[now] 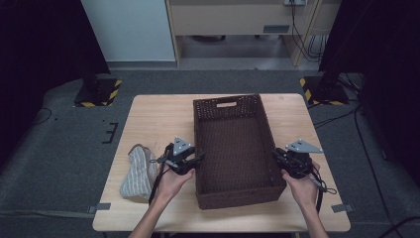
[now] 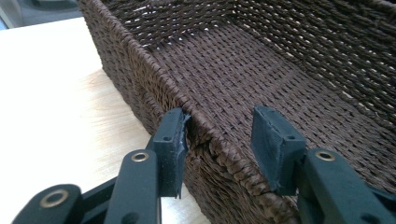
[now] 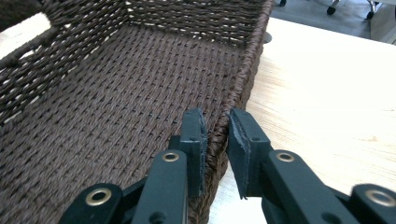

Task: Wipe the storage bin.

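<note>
Basket (image 1: 233, 148): brown woven, empty, mid-tabletop (image 1: 158, 116), long sides flanked by both hands.
Left gripper (image 2: 219, 140): straddling the left rim; outer pad touching the weave, inner pad standing clear, not yet clamped.
Right gripper (image 3: 215, 149): pinched onto the right rim, wall between its pads.
Handling: likely light, stiff yet slightly yielding; rough weave grips well. Hold both long rims for a level lift.
Aside: striped cloth (image 1: 136, 171) beside the left hand.

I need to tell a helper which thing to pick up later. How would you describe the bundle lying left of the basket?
Start at the light wooden table and find the big dark brown woven basket in its middle. Left of it, beyond the left gripper, lies a folded cloth near the table's front left edge. It is the only soft, pale thing there, grey-beige with fine stripes.
</note>
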Demonstrator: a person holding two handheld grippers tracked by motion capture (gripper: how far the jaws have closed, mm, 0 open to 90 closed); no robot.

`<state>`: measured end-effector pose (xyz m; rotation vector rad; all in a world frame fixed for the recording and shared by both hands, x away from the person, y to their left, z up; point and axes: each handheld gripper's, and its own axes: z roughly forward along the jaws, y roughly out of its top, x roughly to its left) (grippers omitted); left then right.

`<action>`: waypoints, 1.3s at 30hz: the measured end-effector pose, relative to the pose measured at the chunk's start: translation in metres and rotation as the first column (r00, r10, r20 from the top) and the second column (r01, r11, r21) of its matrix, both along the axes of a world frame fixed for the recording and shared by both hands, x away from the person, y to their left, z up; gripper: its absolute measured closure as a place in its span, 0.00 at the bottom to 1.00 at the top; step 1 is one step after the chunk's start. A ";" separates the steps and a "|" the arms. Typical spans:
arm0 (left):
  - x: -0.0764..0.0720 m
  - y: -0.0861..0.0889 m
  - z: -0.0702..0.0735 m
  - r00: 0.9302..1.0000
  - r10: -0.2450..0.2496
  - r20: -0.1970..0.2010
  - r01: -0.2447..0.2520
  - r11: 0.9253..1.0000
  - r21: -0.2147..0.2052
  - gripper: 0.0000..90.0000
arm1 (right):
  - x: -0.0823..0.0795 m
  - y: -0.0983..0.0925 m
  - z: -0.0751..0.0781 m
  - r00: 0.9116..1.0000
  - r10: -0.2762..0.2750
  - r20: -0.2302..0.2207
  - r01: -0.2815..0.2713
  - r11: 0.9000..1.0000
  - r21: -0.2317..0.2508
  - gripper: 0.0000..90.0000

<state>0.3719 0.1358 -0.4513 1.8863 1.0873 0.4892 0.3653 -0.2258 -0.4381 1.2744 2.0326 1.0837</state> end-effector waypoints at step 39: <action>0.060 0.019 0.007 0.998 0.039 0.048 -0.038 0.999 -0.017 0.45 | 0.007 -0.009 -0.008 0.999 -0.035 -0.006 0.035 0.999 -0.022 0.74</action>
